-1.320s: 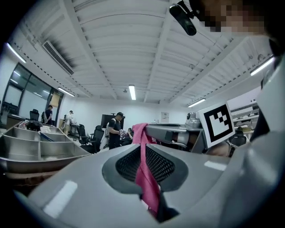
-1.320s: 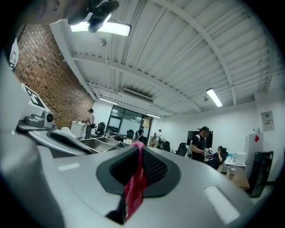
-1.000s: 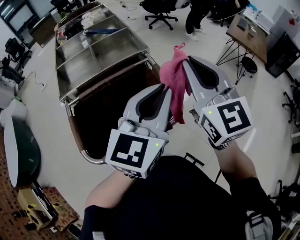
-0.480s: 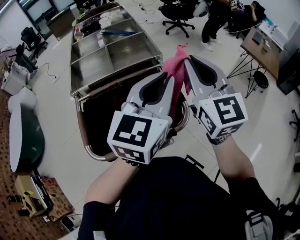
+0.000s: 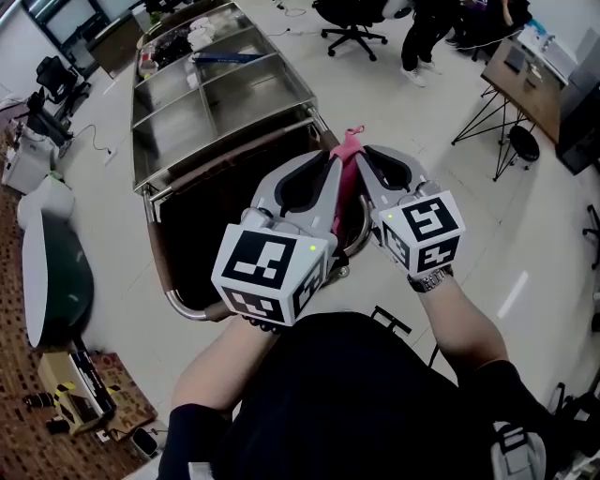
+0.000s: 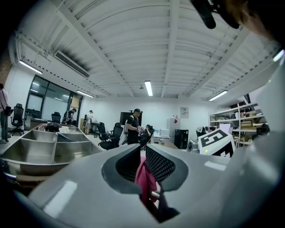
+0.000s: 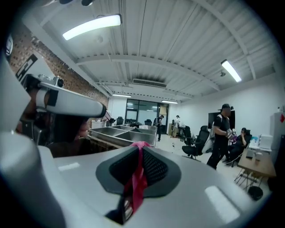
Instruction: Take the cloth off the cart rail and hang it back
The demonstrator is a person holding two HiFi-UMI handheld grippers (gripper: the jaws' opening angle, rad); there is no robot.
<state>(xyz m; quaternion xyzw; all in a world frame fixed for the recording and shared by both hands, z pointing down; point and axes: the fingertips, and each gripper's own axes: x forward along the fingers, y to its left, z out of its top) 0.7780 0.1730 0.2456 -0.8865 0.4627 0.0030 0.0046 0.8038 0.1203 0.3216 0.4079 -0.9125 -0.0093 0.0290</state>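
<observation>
A pink cloth point(image 5: 346, 180) is bunched into a narrow strip between my two grippers, which are held side by side above the near end of the steel cart point(image 5: 216, 94). My left gripper point(image 5: 330, 167) is shut on the cloth point(image 6: 145, 178), which shows as a pink fold pinched deep between its ribbed pads. My right gripper point(image 5: 364, 155) is shut on the cloth point(image 7: 138, 180) too, with a thin pink band running up to its tips. The cart's brown rail point(image 5: 157, 267) curves round the near end, below and left of the grippers. Its middle is hidden by them.
The cart's steel compartments hold a few items at the far end. An office chair point(image 5: 352, 19) and a standing person point(image 5: 422, 37) are beyond the cart. A table point(image 5: 525, 70) and stool point(image 5: 520, 141) stand at right, and a dark oval object point(image 5: 56, 281) lies on the floor at left.
The right gripper has come down from its raised position and drawn in beside the left one. The cloth, which hung loose from the right jaws, is now a tight strip between both grippers.
</observation>
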